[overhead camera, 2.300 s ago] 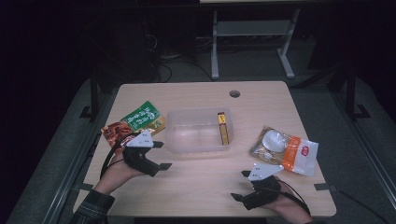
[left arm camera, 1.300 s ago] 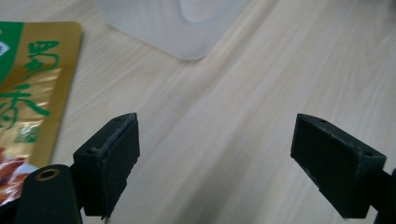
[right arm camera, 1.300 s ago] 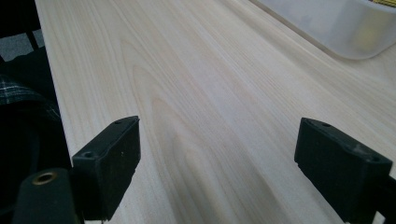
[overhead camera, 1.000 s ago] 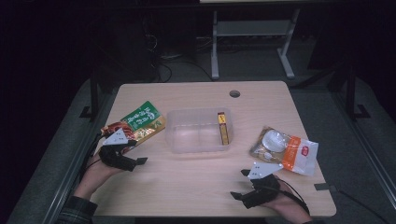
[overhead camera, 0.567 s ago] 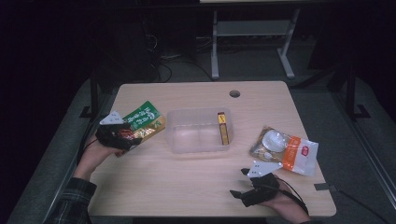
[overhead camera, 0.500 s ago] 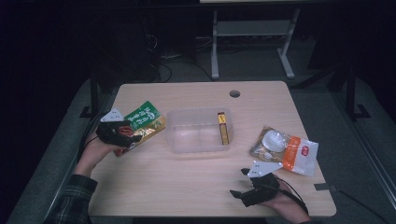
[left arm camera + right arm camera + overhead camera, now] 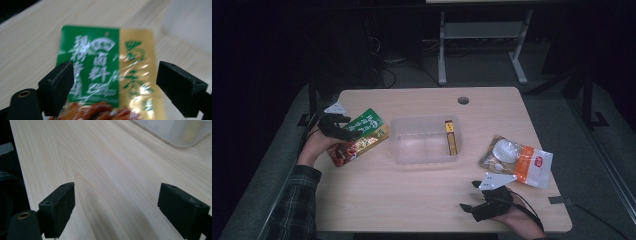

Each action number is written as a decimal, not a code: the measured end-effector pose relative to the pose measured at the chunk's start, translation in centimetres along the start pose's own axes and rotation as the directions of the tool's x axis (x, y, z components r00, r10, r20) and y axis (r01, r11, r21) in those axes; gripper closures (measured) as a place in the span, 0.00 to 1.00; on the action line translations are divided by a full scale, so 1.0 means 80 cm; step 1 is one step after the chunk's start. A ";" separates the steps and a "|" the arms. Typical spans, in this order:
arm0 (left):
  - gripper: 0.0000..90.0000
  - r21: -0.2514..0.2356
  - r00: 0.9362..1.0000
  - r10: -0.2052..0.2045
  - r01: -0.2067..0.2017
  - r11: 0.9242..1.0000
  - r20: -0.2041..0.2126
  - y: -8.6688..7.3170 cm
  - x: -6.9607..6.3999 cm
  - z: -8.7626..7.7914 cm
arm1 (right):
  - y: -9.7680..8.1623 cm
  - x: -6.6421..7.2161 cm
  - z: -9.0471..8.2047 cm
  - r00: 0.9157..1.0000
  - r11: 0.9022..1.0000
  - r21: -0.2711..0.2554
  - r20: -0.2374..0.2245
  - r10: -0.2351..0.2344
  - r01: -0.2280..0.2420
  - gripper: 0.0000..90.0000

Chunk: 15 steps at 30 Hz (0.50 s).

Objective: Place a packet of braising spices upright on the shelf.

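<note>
Wooden table (image 7: 422,195), dark room; clear tub (image 7: 424,142) mid-table. My left gripper (image 7: 113,82) gapes over green packet (image 7: 105,70); right gripper (image 7: 117,205) gapes, empty.

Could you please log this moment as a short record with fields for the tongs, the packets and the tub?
left tongs: open, jaws on either side of the green packet
right tongs: open, over bare table, holding nothing
green packet: lies on the red packet, left of the tub
tub: clear, mid-table, a yellow stick inside
white-and-orange bag: right of the tub
</note>
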<state>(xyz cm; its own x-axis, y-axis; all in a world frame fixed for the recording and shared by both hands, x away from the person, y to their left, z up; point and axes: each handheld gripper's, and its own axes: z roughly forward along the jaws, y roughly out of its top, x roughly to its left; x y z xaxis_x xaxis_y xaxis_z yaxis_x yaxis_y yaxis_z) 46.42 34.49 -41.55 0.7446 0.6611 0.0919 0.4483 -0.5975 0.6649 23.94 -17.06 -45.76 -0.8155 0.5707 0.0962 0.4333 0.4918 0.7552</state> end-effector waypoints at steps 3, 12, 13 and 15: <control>0.15 -0.009 1.000 -0.015 0.015 1.000 -0.002 -0.007 0.016 0.011 | 0.000 -0.001 0.000 1.000 1.000 -0.007 0.001 0.006 -0.006 0.15; 0.14 -0.010 0.990 -0.142 0.142 0.990 0.026 -0.046 0.053 0.032 | -0.001 0.000 0.005 1.000 1.000 0.013 -0.011 0.016 -0.016 0.15; 0.14 -0.001 0.990 -0.138 0.138 0.990 0.012 -0.050 0.057 0.033 | -0.001 0.000 0.005 1.000 1.000 0.013 -0.013 0.018 -0.017 0.16; 0.14 -0.005 0.988 -0.152 0.152 0.988 0.014 -0.054 0.061 0.034 | -0.001 -0.001 0.006 1.000 1.000 0.018 -0.016 0.017 -0.017 0.15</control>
<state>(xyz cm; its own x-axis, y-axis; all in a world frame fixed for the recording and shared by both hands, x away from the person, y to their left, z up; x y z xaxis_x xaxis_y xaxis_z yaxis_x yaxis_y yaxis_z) 49.48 39.05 -46.02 0.6747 0.7378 -0.0205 0.5538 -0.4877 0.6749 24.12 -16.84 -46.16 -0.8137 0.5689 0.1194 0.4539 0.4936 0.7418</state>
